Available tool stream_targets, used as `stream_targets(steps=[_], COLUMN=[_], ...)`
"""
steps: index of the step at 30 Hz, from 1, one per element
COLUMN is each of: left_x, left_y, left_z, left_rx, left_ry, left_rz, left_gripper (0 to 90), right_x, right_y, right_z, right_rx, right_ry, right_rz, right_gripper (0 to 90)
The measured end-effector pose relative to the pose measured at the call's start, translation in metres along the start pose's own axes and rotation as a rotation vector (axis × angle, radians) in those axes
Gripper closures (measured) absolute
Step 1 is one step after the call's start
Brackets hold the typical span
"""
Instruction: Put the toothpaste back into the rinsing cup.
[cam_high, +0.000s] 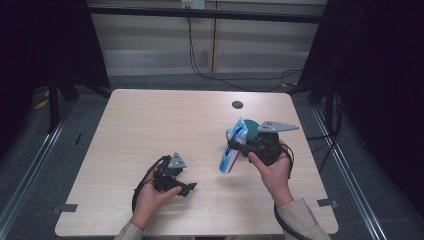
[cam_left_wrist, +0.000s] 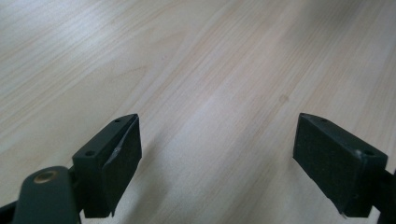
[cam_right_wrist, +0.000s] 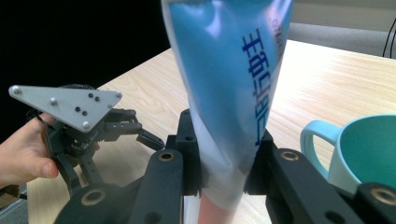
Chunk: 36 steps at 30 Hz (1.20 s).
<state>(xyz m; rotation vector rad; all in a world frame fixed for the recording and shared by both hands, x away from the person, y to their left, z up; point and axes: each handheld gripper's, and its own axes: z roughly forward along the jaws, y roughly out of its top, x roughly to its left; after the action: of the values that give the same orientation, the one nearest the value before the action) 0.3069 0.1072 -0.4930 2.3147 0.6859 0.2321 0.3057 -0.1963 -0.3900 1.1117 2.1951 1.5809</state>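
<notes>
My right gripper (cam_high: 236, 146) is shut on a blue and white tube (cam_high: 228, 161), held tilted above the table at the right. In the right gripper view the tube (cam_right_wrist: 229, 88) rises between the two black jaws, pinched near its lower part. A teal mug (cam_high: 251, 128) with a light blue handle stands just behind the tube; the mug (cam_right_wrist: 369, 149) shows at the right edge. My left gripper (cam_high: 188, 189) rests low near the table's front, jaws wide apart over bare wood (cam_left_wrist: 217, 158), nothing between them. It shows again farther off, the left gripper (cam_right_wrist: 88, 126) in a hand.
The light wooden table (cam_high: 160, 125) has a small dark round hole (cam_high: 237, 104) near its back edge. Black cables (cam_high: 210, 75) hang down the wall behind. Dark curtains flank both sides, and metal rails run along the floor.
</notes>
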Motion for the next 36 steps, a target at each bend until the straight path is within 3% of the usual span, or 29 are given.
stream_targets(steps=[7,12,25,36], left_x=[0.000,0.002,0.004,0.004], left_y=[-0.006,-0.010,-0.020,-0.021], left_z=[0.004,0.003,0.002,0.002], left_rx=[0.022,0.005,-0.056,-0.061], left_ry=[0.005,0.004,-0.014,-0.015], left_rz=[0.005,-0.005,0.014,0.015], left_gripper=[15.3,15.1,13.3,12.5], right_x=[-0.002,-0.004,-0.004,-0.005], right_y=[0.000,0.003,0.014,0.025], right_z=[-0.003,-0.004,-0.007,-0.008], right_rx=[-0.026,-0.026,-0.026,-0.038], right_ry=[-0.009,-0.015,-0.031,-0.031], right_rz=[-0.011,-0.015,-0.029,-0.027], right_gripper=[73.0,73.0,72.9,72.9])
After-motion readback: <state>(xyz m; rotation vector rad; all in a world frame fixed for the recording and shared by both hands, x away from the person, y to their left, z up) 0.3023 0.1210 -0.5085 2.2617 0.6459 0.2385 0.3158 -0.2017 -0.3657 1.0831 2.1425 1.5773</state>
